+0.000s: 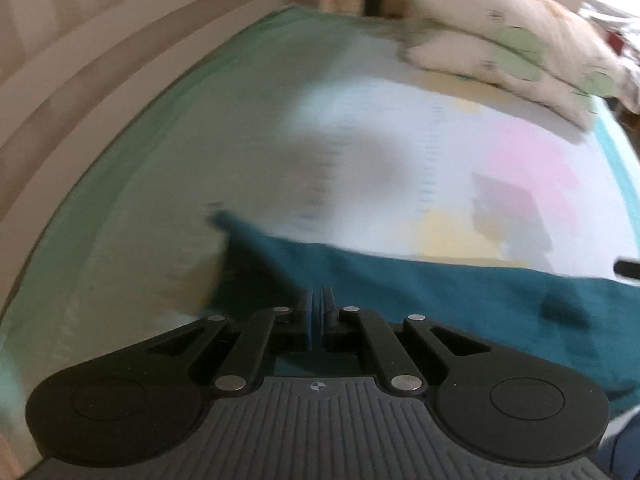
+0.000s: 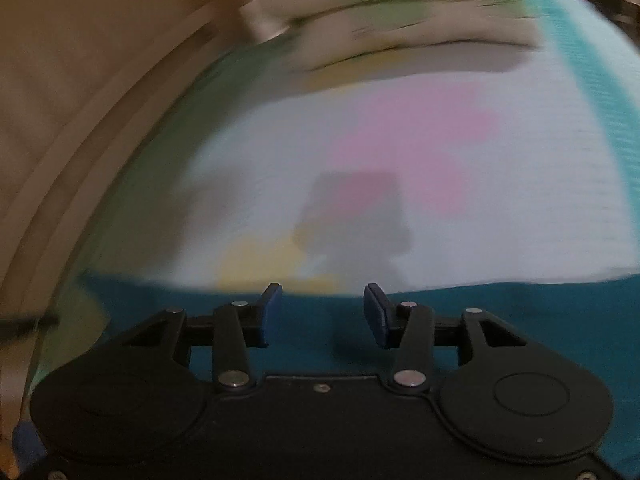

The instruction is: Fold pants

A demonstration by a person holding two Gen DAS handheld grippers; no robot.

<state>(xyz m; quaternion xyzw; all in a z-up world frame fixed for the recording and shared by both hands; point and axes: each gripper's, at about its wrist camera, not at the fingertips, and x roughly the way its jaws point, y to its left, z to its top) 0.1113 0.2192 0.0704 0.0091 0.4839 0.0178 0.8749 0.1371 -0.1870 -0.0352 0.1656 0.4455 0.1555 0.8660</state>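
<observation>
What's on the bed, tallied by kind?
Teal pants: 1
Pillows: 2, stacked, blurred
Grippers: 2, left gripper shut, right gripper open
Total: 5

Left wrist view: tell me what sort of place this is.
Most likely a bedroom. The teal pants lie on a bed sheet with pastel patches, a printed pillow sits at the far end, and a wooden bed frame runs alongside.

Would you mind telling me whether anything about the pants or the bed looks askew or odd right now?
Nothing looks damaged or spilled. The teal pants lie across the bed sheet with a few wrinkles and a corner poking out at the left. The pillows sit stacked at the far end. Both views are motion-blurred, so finer detail is unclear.
</observation>
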